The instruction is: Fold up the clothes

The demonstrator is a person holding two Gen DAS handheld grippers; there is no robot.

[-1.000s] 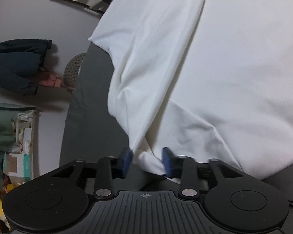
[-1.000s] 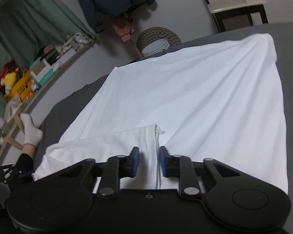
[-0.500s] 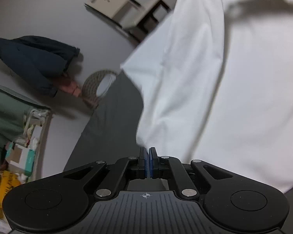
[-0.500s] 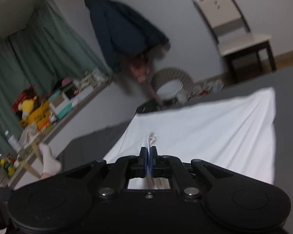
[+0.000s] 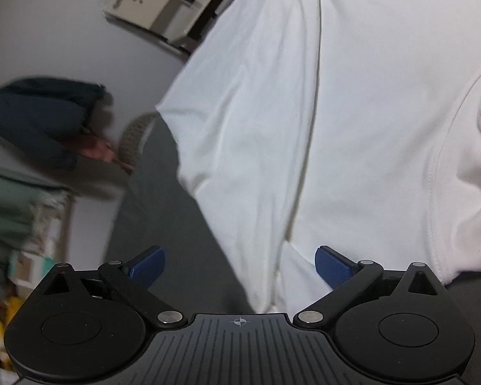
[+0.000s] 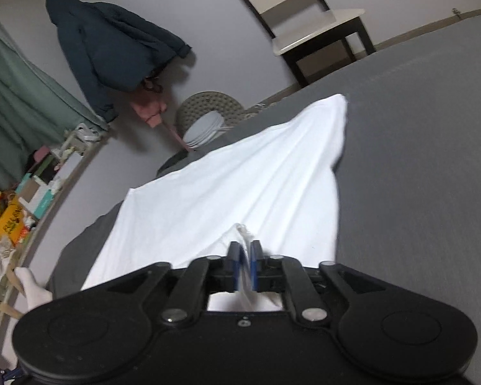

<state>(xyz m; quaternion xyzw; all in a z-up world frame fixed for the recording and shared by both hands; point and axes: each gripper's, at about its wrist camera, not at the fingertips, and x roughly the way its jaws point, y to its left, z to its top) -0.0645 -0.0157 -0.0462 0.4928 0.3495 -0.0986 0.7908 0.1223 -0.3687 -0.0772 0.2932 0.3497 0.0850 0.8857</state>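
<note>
Your left gripper (image 5: 240, 268) has its fingers spread wide, gripping nothing, while your right gripper (image 6: 244, 263) alone pinches the white shirt (image 6: 240, 189): pull now and that fold may drag askew.

Both wrist views low, close over white shirt (image 5: 352, 112); apparently shared.

A plain white garment (image 6: 240, 189) lies on a dark grey surface (image 6: 426, 147). Both grippers are black with blue pads (image 5: 332, 268). Far left, a navy jacket (image 6: 112, 51) hangs beside a green curtain (image 6: 19, 102).

No legible text anywhere.
</note>
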